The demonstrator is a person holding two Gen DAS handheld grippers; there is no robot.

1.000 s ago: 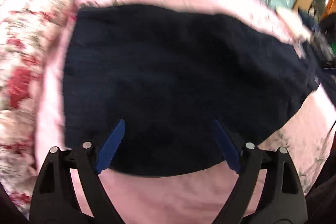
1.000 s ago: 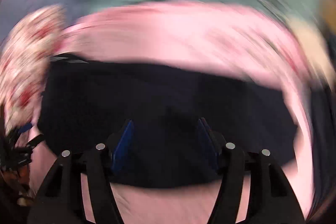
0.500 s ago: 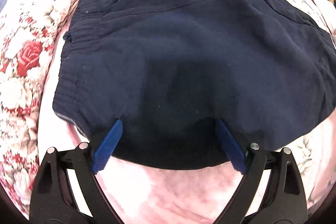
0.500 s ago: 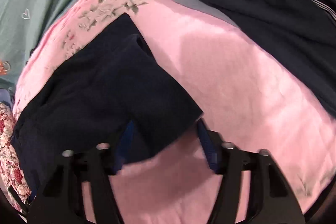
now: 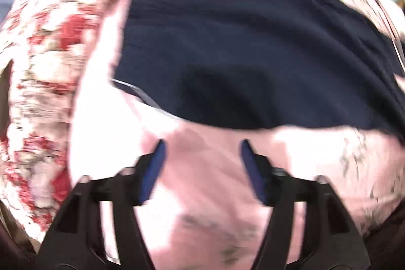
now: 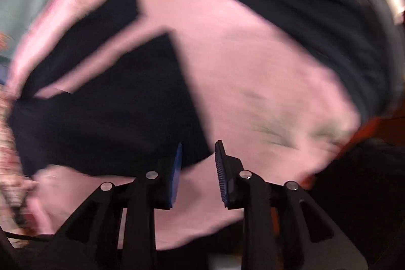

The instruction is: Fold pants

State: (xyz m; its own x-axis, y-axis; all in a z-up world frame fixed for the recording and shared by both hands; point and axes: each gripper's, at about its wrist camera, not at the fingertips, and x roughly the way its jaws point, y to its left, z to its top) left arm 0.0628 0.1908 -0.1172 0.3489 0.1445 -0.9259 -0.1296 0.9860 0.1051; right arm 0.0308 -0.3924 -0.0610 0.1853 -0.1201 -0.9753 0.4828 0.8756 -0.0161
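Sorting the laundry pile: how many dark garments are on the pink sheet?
2. The navy pants lie spread left of the right gripper; another dark garment is heaped at upper right. More may be hidden.

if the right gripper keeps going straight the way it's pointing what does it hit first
Most likely the near hem corner of the dark navy pants, which sits just ahead of the open right gripper, slightly toward its left finger. Right of that is only pink bedsheet. Motion blur leaves depth unclear.

Bare pink sheet (image 6: 253, 72) separates pants (image 6: 114, 105) from dark clothes pile (image 6: 316, 4)
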